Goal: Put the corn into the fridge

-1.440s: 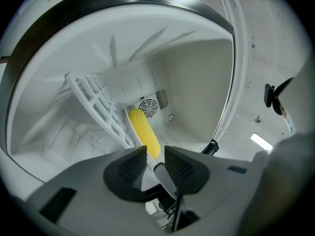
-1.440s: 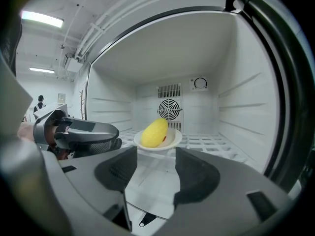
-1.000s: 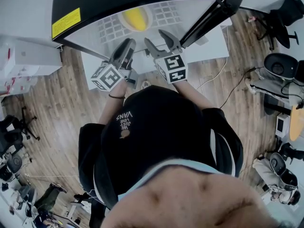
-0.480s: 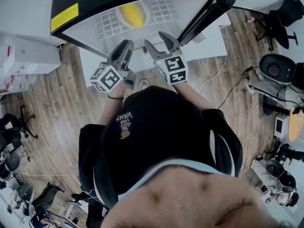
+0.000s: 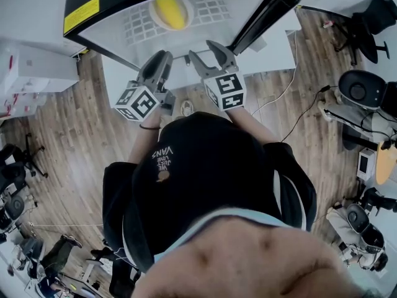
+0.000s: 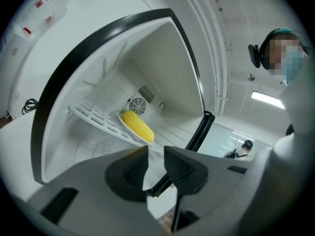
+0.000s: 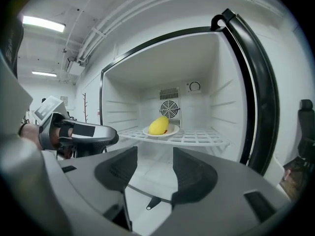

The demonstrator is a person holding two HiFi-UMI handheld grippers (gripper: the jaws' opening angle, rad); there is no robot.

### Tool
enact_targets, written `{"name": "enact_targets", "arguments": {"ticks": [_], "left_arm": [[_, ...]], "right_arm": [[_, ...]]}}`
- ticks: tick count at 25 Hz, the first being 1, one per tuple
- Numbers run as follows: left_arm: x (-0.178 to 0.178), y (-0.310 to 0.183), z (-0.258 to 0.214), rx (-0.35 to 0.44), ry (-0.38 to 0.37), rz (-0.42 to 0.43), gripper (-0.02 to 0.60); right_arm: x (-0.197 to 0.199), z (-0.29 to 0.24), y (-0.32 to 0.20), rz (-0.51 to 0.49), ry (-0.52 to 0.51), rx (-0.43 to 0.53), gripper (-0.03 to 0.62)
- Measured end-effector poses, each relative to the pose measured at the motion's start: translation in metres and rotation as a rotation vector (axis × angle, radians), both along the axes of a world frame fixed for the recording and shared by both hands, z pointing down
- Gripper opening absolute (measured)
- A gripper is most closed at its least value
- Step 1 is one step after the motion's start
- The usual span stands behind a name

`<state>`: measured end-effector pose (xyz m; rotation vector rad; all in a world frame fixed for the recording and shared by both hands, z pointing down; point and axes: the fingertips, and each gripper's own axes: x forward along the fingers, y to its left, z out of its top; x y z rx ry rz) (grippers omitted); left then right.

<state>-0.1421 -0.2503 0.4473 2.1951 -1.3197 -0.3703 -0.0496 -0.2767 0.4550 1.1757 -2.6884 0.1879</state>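
The yellow corn point(image 5: 170, 11) lies on a small white plate point(image 7: 172, 131) on the wire shelf point(image 7: 199, 137) inside the open fridge point(image 5: 105, 39). The same corn point(image 6: 139, 126) shows in the left gripper view, and the right gripper view has the corn point(image 7: 158, 125) in front of the fan grille. My left gripper point(image 5: 160, 64) hovers just outside the fridge opening, jaws a little apart and empty. To its right, my right gripper point(image 5: 208, 51) is open and empty, also outside the opening. In the right gripper view the left gripper point(image 7: 112, 135) shows at the left.
The fridge door point(image 5: 267, 17) stands swung open to the right, its black edge point(image 6: 197, 136) near the left gripper. The fridge stands on a white surface point(image 5: 279, 58) above a wooden floor point(image 5: 68, 135). Office chairs point(image 5: 366, 89) stand at the right, white boxes point(image 5: 37, 73) at the left.
Both grippers stay nearly where they were in front of the fridge. The fridge opening and the corn have slid slightly upward in the head view.
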Motion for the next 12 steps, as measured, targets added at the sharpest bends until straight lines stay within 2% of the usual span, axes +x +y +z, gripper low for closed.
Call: {"name": "enact_targets", "arguments": {"ticks": [12], "left_arm": [[0.004, 0.022, 0.0, 0.012, -0.015, -0.03, 0.077]], "right_arm": [[0.008, 0.001, 0.021, -0.004, -0.006, -0.001, 0.228]]}}
